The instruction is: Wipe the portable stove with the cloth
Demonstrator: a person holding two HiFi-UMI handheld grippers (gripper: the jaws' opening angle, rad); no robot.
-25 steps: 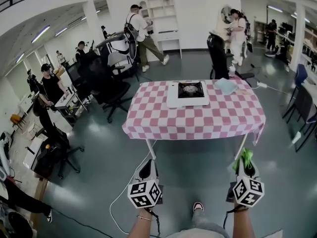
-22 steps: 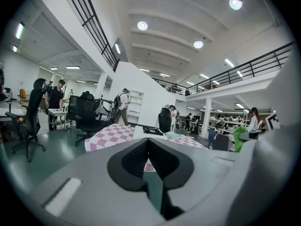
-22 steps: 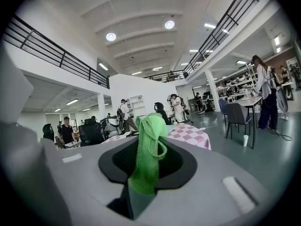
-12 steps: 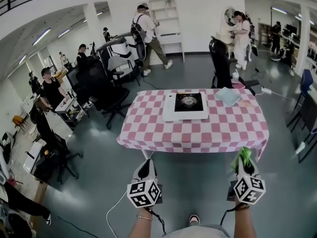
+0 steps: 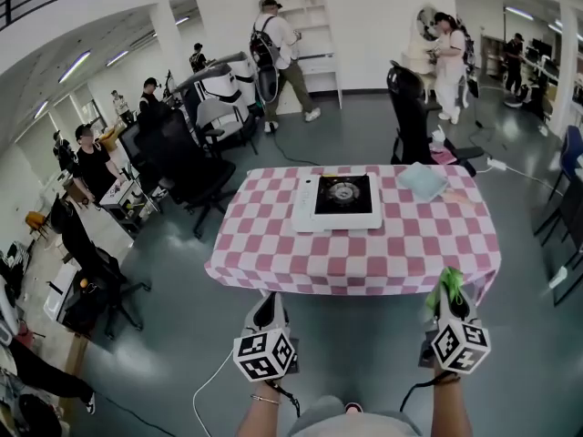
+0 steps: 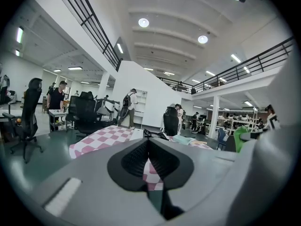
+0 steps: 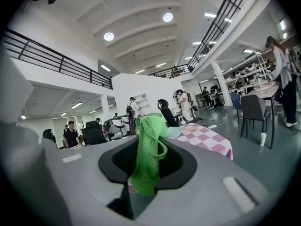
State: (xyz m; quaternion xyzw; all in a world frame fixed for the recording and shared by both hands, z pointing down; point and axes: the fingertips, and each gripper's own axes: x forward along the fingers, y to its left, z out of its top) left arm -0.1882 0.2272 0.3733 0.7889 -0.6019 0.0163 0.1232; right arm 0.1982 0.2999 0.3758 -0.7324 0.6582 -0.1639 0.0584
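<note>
Holding the green mesh cloth (image 7: 148, 149) pinched in my right gripper (image 5: 447, 293), left gripper (image 5: 267, 300) closed on nothing, I am well apart from the white portable stove (image 5: 339, 200) at frame centre on the pink checked table (image 5: 410, 244); I should step close, then lay cloth flat.

bright, even light from round ceiling lamps (image 6: 143, 22) over me, soft sheen on the floor (image 5: 164, 271), faint shadows, heavy fisheye bend, black corners, my left gripper (image 6: 148, 147) blurred up close
</note>
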